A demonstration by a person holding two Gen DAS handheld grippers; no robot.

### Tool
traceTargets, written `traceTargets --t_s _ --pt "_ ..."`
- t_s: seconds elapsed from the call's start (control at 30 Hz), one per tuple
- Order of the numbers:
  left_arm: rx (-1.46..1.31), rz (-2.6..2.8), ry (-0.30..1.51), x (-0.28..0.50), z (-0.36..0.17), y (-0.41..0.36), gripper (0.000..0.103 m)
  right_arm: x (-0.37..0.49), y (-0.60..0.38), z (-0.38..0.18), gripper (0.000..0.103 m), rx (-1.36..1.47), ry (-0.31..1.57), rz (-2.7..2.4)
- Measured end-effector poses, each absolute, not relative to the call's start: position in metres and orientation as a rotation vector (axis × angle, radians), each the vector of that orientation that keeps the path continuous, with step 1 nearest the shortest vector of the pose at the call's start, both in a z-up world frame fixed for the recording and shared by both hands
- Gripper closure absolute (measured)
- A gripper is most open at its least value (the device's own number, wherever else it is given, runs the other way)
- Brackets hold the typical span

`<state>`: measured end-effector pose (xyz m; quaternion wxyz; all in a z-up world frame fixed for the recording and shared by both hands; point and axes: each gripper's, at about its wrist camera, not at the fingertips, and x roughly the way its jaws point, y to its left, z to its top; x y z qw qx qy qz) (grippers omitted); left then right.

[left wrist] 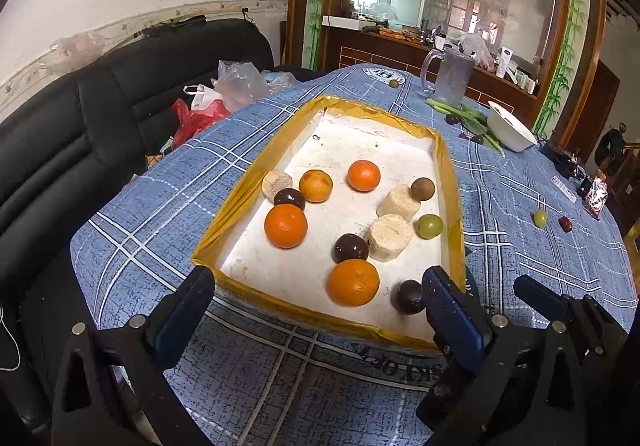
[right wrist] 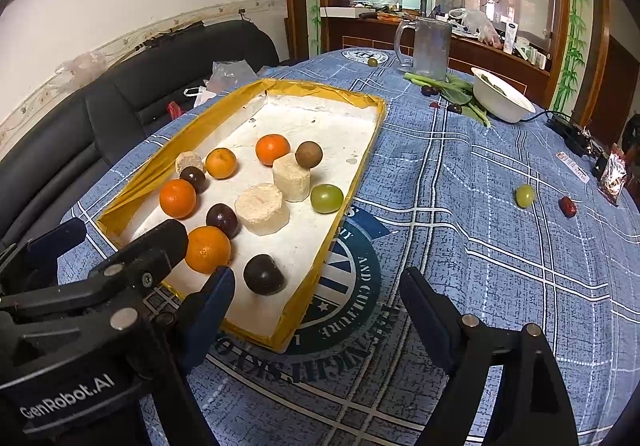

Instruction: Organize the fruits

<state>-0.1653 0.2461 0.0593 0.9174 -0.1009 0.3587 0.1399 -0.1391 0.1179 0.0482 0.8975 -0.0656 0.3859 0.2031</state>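
Both my grippers hang over the near edge of the tabletop (right wrist: 460, 174), jaws spread wide and holding nothing: left gripper (left wrist: 320, 310) at the near end of the tray (left wrist: 240, 198), right gripper (right wrist: 316, 310) just beside the tray's near right corner, over the printed emblem on the blue plaid cloth. Inside the yellow-rimmed tray: four oranges, nearest one (left wrist: 353, 282) beside a dark plum (left wrist: 409, 296) at the near right; two more dark plums, a green grape (left wrist: 430, 226) by the right wall, a brown round fruit, three pale cylindrical blocks. Outside the tray, well apart to the right on the cloth: a loose green grape (right wrist: 524, 195) and a red date (right wrist: 567, 206). Far end: clear jug (right wrist: 430, 46), white bowl (right wrist: 502, 98), greens.
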Motion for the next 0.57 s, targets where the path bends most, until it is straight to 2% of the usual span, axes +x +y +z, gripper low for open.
traceTargets --t_s 0.57 --pt "-0.202 0.284 0.725 -0.1728 0.0699 0.2409 0.0 -0.1429 0.1093 0.0552 0.014 -0.116 0.787 0.413"
